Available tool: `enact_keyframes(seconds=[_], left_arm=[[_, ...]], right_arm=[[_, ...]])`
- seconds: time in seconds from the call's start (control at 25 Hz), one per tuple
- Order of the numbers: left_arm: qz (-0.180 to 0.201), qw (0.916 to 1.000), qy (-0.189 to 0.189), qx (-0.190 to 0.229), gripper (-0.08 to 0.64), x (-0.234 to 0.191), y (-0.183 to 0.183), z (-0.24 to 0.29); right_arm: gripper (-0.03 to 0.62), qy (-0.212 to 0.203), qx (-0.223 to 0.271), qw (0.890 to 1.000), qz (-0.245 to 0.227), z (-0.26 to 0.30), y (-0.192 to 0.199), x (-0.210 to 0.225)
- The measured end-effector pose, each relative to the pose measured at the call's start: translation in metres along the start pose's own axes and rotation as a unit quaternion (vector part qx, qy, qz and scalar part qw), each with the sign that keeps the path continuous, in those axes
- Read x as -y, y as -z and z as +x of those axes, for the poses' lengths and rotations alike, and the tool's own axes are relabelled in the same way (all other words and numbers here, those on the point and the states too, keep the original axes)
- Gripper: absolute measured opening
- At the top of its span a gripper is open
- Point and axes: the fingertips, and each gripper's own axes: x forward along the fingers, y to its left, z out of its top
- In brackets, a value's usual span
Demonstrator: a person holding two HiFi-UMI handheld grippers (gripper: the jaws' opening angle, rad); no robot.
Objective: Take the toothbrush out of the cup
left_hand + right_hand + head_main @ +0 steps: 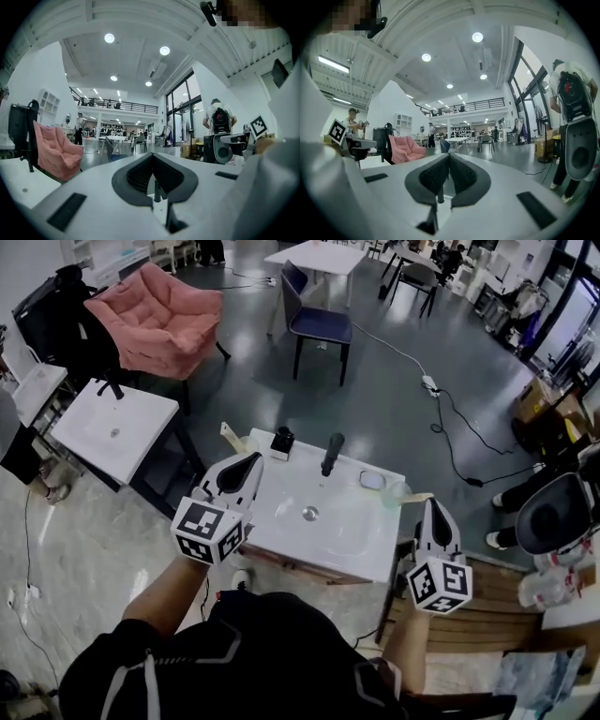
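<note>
Both tongs are closed and empty. The left gripper (251, 463) has its dark ribbed pads pressed together with nothing between them, and the right gripper (433, 507) is the same. The landmark is the white sink (281, 526), a glossy rectangular slab with a shallow bowl and a small metal drain at its middle. A matte black faucet (332, 454) stands at the sink's back edge. The cup (394, 495) sits on the sink's right rim toward the back corner. It looks pale and translucent, but it is too small to read well. The toothbrush (419, 495) shows as a slim beige handle leaning out of the cup, past the sink's right edge. My right tong tip is just beside that handle, and my left tong is over the sink's left front corner, well apart from the cup. I expect the brush to be light, stiff and thin, with a smooth handle that could slip or pivot between the pads. The best hold looks like the bare handle above the cup's rim, pinched across its narrow width. The cup looks light enough to tip or drag with the brush, so I would draw the brush out along its own lean. A small round dish (372, 480) lies on the sink just left of the cup.
</note>
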Motion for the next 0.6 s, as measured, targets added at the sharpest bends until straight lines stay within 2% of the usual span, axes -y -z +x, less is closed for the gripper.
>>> enact_keyframes(seconds=[0.12,0.2,0.32,0.6], left_arm=[[-0.016,0.9998,-0.008,-0.006,-0.002,-0.037,0.012,0.011],[-0.01,0.9999,-0.002,-0.002,-0.002,-0.051,0.015,0.018],[-0.009,0.9997,0.021,0.002,-0.002,-0.064,0.017,0.029],[-0.022,0.9963,0.081,-0.02,-0.002,-0.076,0.034,0.051]], right_arm=[[0.037,0.016,-0.003,1.0,0.003,0.017,0.006,-0.004],[0.051,0.03,-0.008,1.0,0.002,0.026,0.011,-0.003],[0.078,0.06,-0.017,0.998,0.006,0.037,0.019,-0.001],[0.123,0.121,-0.039,0.992,0.021,0.047,0.043,0.013]])
